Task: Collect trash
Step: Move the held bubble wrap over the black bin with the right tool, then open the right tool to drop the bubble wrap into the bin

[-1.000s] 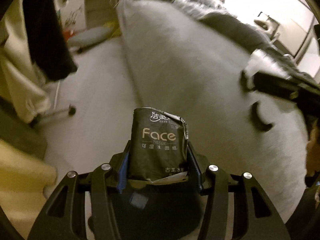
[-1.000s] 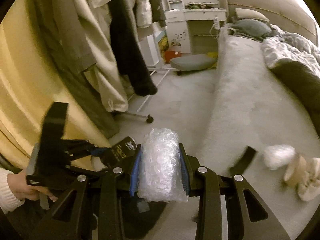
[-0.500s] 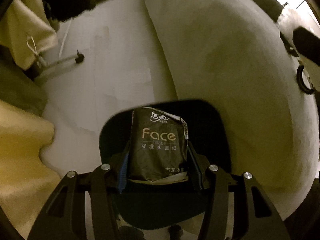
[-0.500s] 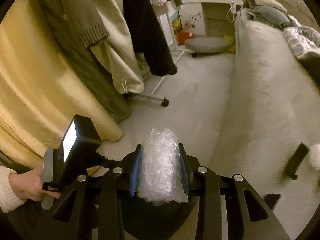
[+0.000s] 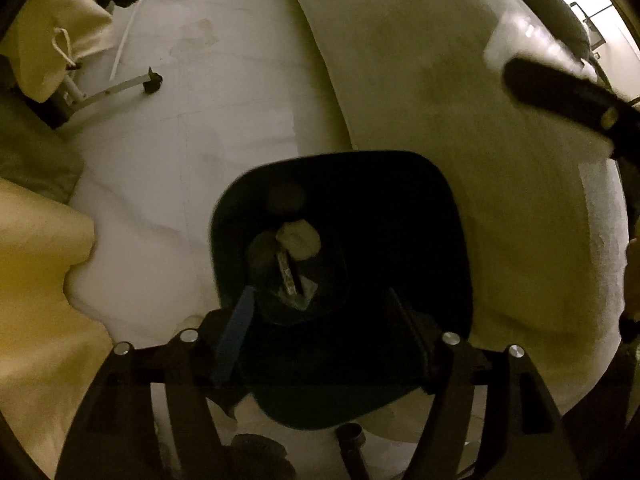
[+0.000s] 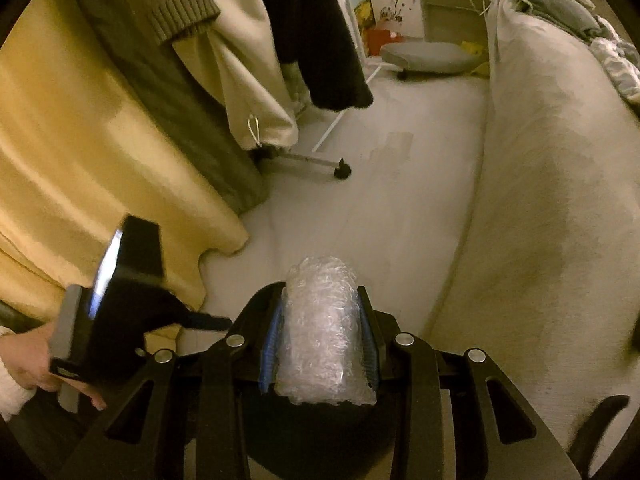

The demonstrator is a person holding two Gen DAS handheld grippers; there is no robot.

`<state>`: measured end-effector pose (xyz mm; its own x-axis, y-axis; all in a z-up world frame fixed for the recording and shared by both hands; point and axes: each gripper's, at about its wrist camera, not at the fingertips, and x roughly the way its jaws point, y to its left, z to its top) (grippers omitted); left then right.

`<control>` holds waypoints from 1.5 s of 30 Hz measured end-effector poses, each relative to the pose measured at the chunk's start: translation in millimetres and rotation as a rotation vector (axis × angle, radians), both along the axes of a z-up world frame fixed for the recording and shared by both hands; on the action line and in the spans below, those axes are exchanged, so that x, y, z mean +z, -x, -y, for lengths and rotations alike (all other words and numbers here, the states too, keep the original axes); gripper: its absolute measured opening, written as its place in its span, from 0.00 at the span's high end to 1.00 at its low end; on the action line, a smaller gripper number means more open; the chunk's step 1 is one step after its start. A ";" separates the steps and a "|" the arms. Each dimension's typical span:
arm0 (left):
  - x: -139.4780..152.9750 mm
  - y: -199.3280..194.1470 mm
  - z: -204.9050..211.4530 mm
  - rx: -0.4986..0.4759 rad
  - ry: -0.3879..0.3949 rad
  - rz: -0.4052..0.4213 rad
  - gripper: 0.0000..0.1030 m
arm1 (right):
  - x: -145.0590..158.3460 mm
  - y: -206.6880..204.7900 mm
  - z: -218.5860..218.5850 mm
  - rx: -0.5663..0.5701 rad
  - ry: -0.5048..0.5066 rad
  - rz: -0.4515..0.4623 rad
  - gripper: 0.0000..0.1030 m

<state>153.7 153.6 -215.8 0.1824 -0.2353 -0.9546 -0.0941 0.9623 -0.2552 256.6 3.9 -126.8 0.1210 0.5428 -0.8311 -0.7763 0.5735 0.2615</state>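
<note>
While the left gripper (image 5: 320, 320) hangs directly over a black trash bin (image 5: 448, 216), its fingers stand wide apart with nothing between them. Down in the bin, straight ahead of the fingertips, lie a dark tissue packet (image 5: 289, 276) seen edge-on and pale crumpled scraps (image 5: 298, 236). The bin stands on a pale grey floor (image 5: 192, 128), pressed against the edge of a cream, fuzzy bed cover (image 5: 460, 80) that fills everything to the gripper's right. To its left a yellow curtain (image 5: 36, 280) pools on the floor, and farther ahead on that side a wheeled foot of a clothes rack (image 5: 124, 88) juts out under hanging garments.

The right gripper (image 6: 320, 320) is closed on a roll of bubble wrap (image 6: 324, 332), which stands upright between the blue-lined pads (image 6: 270, 344). Below the roll, part of the bin's dark rim shows. To its left, the person's left hand (image 6: 28, 364) grips the other tool's handle. Ahead, coats (image 6: 312, 32) hang from the rack, with a grey cushioned stool (image 6: 428, 56) and a white cabinet (image 6: 440, 0) at the far end of the room.
</note>
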 end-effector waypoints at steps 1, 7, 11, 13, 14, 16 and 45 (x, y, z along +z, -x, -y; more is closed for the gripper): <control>2.9 2.6 -3.6 0.008 -0.001 0.010 0.30 | -3.7 1.1 -2.7 0.004 0.010 -0.004 0.66; 22.7 7.8 -17.0 0.038 -0.025 0.078 0.30 | -19.7 4.2 -14.8 0.014 0.055 -0.017 0.66; 40.2 11.7 -25.0 0.057 -0.047 0.146 0.32 | -32.7 4.3 -21.5 0.018 0.089 -0.036 0.66; 49.9 11.9 -25.8 0.061 -0.066 0.185 0.34 | -38.3 5.9 -25.0 0.023 0.100 -0.040 0.66; 54.0 12.3 -27.3 0.065 -0.066 0.203 0.35 | -39.4 6.4 -24.9 0.025 0.104 -0.040 0.66; 61.3 11.0 -33.4 0.078 -0.060 0.242 0.37 | -44.8 7.6 -26.0 0.030 0.117 -0.044 0.66; 143.4 25.2 -60.7 0.162 -0.047 0.629 0.46 | -112.4 40.1 -41.2 0.148 0.335 -0.123 0.44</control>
<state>128.5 214.3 -72.4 0.7395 -0.1179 -0.6627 -0.0858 0.9600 -0.2666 216.4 45.0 -239.2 -0.0500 0.2430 -0.9687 -0.8318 0.5267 0.1751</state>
